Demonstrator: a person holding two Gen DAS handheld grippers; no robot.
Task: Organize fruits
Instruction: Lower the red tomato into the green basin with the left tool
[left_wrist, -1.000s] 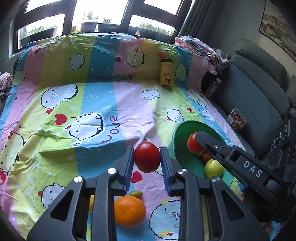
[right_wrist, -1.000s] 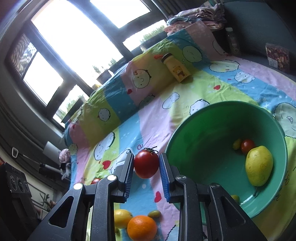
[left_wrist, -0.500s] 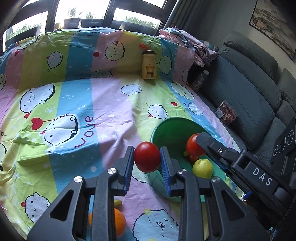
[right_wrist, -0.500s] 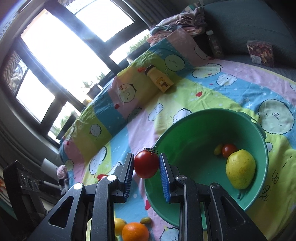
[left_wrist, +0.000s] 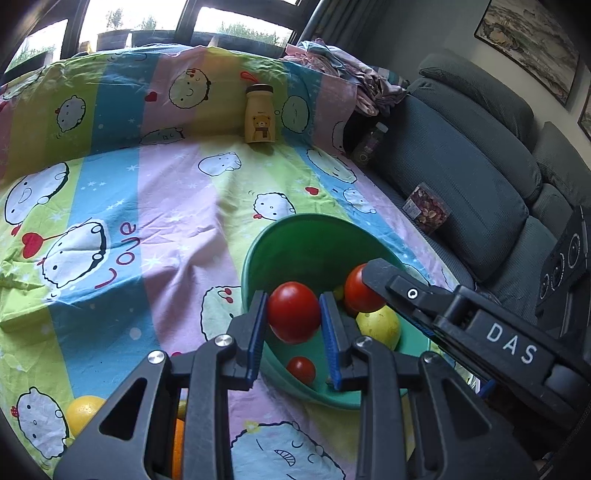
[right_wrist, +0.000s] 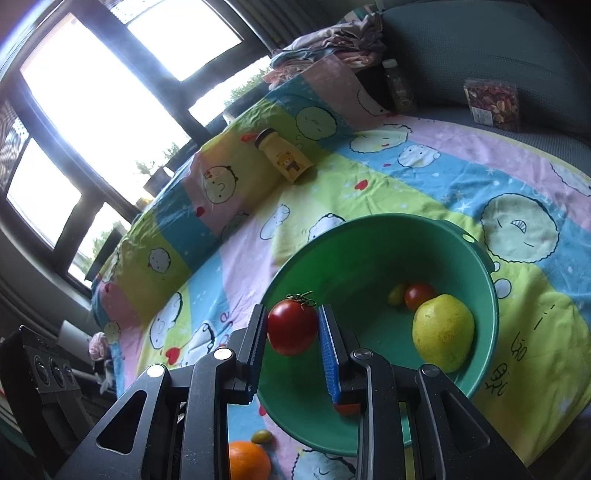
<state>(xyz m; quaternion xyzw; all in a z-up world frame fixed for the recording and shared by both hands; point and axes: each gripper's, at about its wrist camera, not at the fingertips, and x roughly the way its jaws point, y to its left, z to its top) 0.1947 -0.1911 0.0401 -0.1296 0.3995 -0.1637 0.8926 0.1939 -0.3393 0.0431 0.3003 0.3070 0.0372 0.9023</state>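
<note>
My left gripper is shut on a red tomato and holds it over the near rim of the green bowl. My right gripper is shut on a second red tomato with a green stem, held above the bowl; it also shows in the left wrist view. In the bowl lie a yellow pear, a small red tomato and a small green fruit. Another small red tomato lies under my left gripper.
An orange and a small green fruit lie on the cartoon-print sheet near the bowl, with a lemon to the left. A yellow bear bottle stands at the back. A grey sofa is on the right.
Both grippers have moved right and forward with their tomatoes, from beside the bowl to over it. The orange has slipped almost out of the left wrist view.
</note>
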